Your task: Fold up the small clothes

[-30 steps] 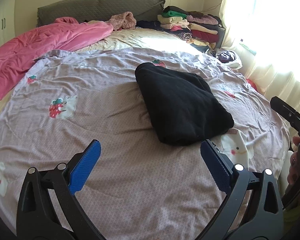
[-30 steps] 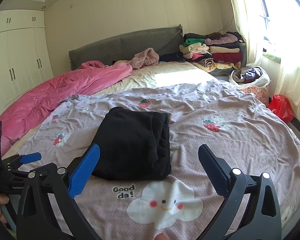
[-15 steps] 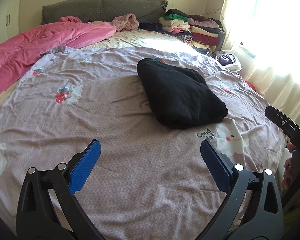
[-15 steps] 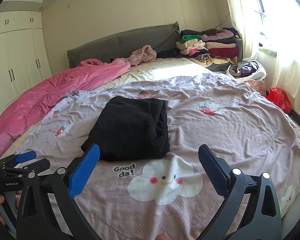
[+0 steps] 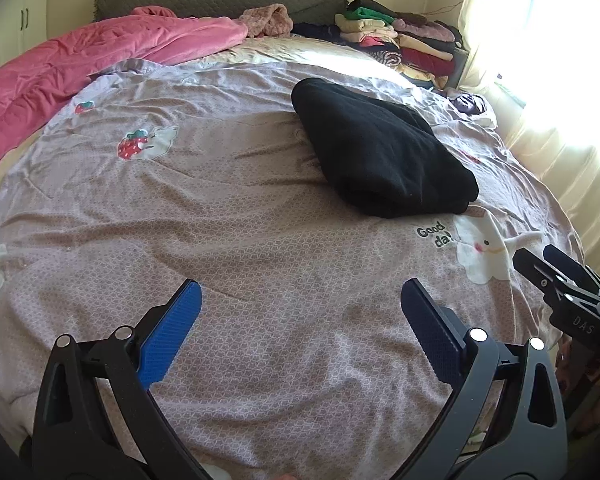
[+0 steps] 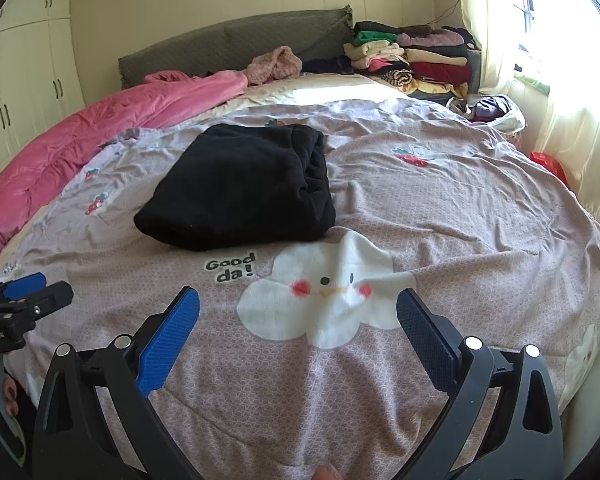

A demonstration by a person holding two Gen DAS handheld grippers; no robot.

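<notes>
A folded black garment (image 5: 384,160) lies on the lilac patterned bedspread (image 5: 228,216), also seen in the right wrist view (image 6: 240,188) just beyond the "Good da!" print. My left gripper (image 5: 300,300) is open and empty, held over the bedspread well short of the garment. My right gripper (image 6: 298,300) is open and empty, above the white cloud print (image 6: 324,292). Each gripper shows at the edge of the other's view: the right one (image 5: 568,284), the left one (image 6: 24,296).
A pink duvet (image 5: 80,68) lies along the bed's left side. A stack of folded clothes (image 6: 412,56) sits at the back right by the grey headboard (image 6: 236,44). A basket of clothes (image 6: 492,112) and curtains are at the right; white wardrobes (image 6: 24,80) are at the left.
Both grippers have drawn back from the folded black garment toward the foot of the bed. They stay open and empty. The garment has not moved.
</notes>
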